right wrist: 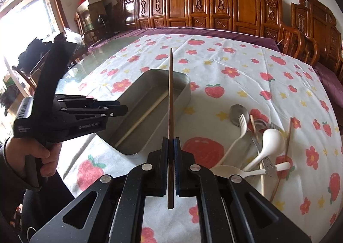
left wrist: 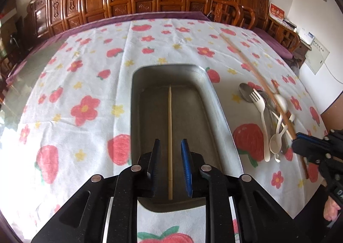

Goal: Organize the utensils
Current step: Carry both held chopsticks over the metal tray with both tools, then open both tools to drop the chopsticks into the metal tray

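Left tongs [left wrist: 170, 148] gape narrowly over pale chopstick [left wrist: 170, 135] lying free in metal tray [left wrist: 218, 101] on desk [left wrist: 85, 71]; only right-wrist view shows right tongs [right wrist: 170, 144] clamped on dark chopstick [right wrist: 170, 93], utensil pile [right wrist: 257, 135] beside tray.

A metal tray [left wrist: 211, 93] sits on the tablecloth [left wrist: 85, 71] with one chopstick [left wrist: 170, 135] lying lengthwise in it. To its right lies a heap of utensils [right wrist: 255, 142], apparently overlapping. Carved chairs [right wrist: 214, 7] line the table's far edge.
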Tool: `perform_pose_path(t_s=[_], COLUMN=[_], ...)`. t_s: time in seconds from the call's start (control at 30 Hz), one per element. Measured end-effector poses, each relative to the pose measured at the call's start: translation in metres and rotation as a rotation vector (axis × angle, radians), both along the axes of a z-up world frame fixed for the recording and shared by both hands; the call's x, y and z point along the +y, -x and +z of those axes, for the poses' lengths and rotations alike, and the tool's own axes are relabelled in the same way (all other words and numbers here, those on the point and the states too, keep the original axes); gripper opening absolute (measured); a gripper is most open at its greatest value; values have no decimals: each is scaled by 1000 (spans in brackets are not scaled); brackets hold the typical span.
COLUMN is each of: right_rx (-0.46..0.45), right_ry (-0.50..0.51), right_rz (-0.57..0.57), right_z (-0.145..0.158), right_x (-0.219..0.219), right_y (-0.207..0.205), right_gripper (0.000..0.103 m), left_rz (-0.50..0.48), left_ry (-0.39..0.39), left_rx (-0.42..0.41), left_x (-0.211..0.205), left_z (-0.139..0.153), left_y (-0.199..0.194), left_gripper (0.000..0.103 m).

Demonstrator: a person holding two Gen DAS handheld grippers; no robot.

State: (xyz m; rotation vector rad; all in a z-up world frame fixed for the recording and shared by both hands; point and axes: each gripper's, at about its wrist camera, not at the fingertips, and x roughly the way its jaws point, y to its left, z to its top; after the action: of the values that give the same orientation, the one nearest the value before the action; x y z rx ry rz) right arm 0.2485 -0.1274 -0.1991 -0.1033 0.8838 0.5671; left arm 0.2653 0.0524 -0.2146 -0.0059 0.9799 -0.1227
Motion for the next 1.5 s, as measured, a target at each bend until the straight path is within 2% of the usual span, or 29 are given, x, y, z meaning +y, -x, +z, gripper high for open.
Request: perform_pose_path(t_s=[0.47, 0.77, 1.07, 1.33, 1.5], right_rx=[80, 159, 188, 163, 83], right_ry=[-59, -24, 31, 5, -15], right_rz=[-7, -49, -52, -40, -18], right_z=[-11, -39, -56, -45, -15], right_x=[64, 87, 96, 87, 53], right_y=[-37, -55, -54, -51, -34], right_gripper=[6, 6, 6, 7, 7], left_rz=[66, 90, 86, 83, 53], left_ry=[-37, -36, -33, -30, -23], left_rx=[-112, -120, -122, -127, -138], left_x=[51, 69, 71, 68, 49], left_z=[55, 60, 61, 63, 67], left_y=[19, 24, 23, 24, 32], left_gripper=[19, 19, 19, 19, 20])
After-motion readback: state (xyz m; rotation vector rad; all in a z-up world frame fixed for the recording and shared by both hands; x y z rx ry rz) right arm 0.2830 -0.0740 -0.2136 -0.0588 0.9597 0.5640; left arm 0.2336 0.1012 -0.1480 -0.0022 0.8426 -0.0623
